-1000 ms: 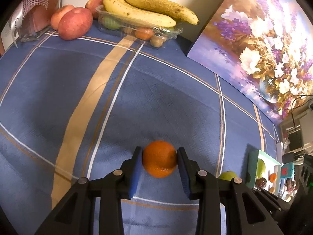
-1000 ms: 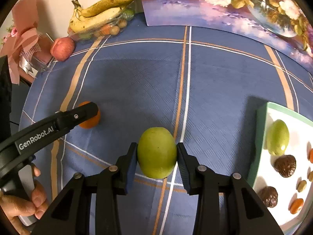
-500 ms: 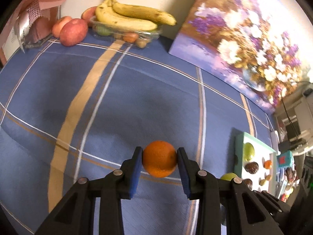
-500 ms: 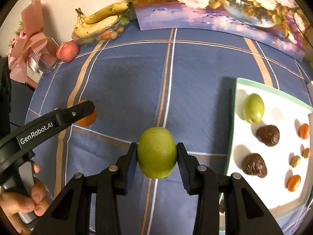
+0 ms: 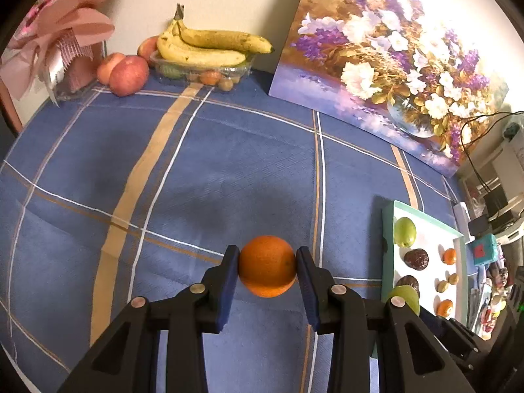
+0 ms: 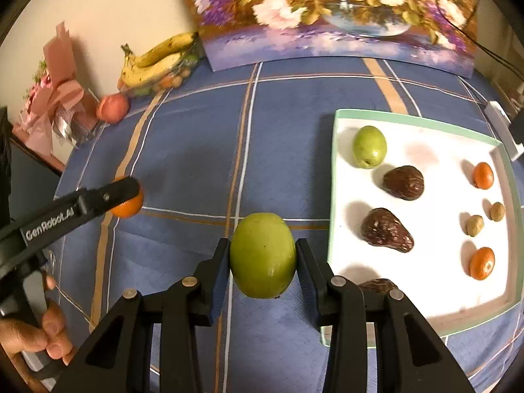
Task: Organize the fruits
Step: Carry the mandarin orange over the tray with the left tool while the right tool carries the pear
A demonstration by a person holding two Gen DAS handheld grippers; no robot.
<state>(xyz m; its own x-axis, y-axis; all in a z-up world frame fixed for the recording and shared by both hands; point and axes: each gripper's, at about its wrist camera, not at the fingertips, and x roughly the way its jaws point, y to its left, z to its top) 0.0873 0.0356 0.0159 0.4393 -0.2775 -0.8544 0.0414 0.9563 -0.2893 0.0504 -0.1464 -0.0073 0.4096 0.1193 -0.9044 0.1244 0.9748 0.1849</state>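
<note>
Currently the left claw (image 5: 267,270) grips an orange (image 5: 267,266) between its blue pads, held above the blue plaid tabletop (image 5: 229,170). The right claw (image 6: 262,258) is clamped on a green fruit (image 6: 263,255), just left of the tray (image 6: 334,177) and above the cloth. On the tray's white floor lie another green fruit (image 6: 369,146), two dark wrinkled fruits (image 6: 403,182), two small oranges (image 6: 483,175) and two nuts (image 6: 475,225); a third dark fruit (image 6: 376,285) shows partly behind the right claw's finger. Far left, bananas (image 5: 209,44) rest on a clear box (image 5: 203,70) beside apples (image 5: 128,75) and a pink bouquet (image 5: 65,42). A flower painting (image 5: 393,62) leans against the far wall. A hand (image 6: 36,337) grasps the left claw's handle at the near left.
</note>
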